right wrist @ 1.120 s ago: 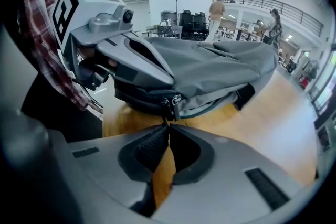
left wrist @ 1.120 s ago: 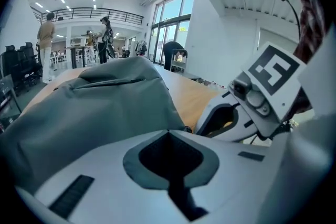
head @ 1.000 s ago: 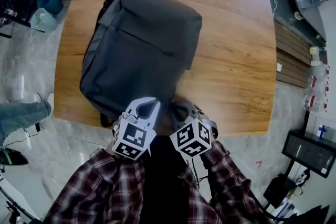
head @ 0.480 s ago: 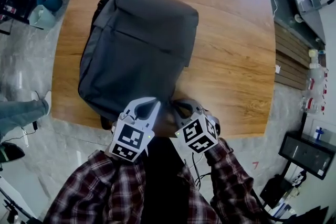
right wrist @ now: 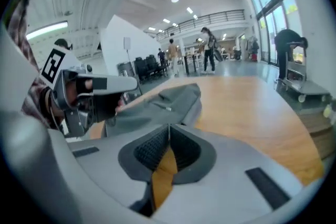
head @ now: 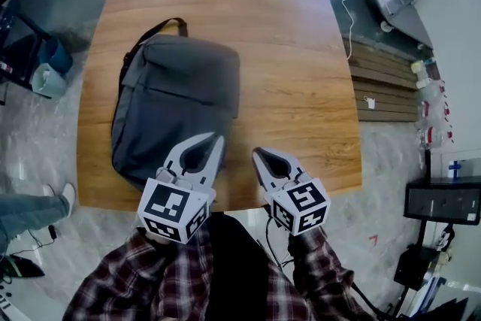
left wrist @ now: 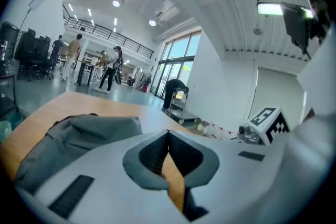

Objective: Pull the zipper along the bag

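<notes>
Both claws have drawn back from the bag since a second ago. The head view now takes in the whole bench [head: 301,86], and the bag looks smaller and farther off.

The dark grey bag [head: 176,105] lies flat on the left half of the wooden bench. Its carry strap [head: 154,30] loops out at the far end. The zipper pull is too small to pick out.

The left claw [head: 216,137] hangs at the bag's near right corner. In the left gripper view its tips are pressed together [left wrist: 168,132] with nothing between them, and bare wood shows through the gap lower down. There the bag [left wrist: 79,134] sits to the left of the tips and beyond them.

The right claw [head: 255,152] is to the right of the bag, clear of it, over bare bench near the front edge. Its tips are likewise pressed together [right wrist: 169,126] on nothing, and the bag [right wrist: 168,102] lies ahead of them.

Plaid sleeves [head: 135,282] show nearer the camera than the bag, behind the two marker cubes [head: 174,208].
</notes>
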Motion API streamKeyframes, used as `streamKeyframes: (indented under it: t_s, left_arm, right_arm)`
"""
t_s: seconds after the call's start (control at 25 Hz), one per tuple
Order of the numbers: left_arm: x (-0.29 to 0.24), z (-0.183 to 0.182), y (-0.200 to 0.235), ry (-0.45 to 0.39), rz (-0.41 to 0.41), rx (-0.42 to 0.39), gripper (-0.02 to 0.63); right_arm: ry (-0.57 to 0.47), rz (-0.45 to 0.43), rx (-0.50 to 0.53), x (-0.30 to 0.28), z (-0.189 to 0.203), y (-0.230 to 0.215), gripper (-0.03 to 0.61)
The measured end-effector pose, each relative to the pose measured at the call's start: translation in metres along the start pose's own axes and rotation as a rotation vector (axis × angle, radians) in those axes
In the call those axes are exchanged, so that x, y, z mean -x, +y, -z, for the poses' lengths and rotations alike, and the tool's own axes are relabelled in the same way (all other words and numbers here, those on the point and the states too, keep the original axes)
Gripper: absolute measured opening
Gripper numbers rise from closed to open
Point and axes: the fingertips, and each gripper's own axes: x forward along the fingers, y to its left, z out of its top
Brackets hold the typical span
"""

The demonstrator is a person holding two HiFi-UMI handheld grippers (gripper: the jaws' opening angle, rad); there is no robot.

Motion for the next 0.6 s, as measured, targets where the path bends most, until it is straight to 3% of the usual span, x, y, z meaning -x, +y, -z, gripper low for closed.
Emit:
streamKeyframes:
  t_s: [0.32,0.6]
  left_arm:
    - [0.019,-0.093,-0.068,-0.154,0.09,-0.127,0.011]
    - [0.028,-0.105,-0.098,-0.185,0.121,-0.21,0.011]
  right_arm:
    - [-0.366,0.173,-0.025,0.079,-0.117,0.013,0.018]
    - [-0.379,0.179,0.116,0.102,-0.133,0.042,0.017]
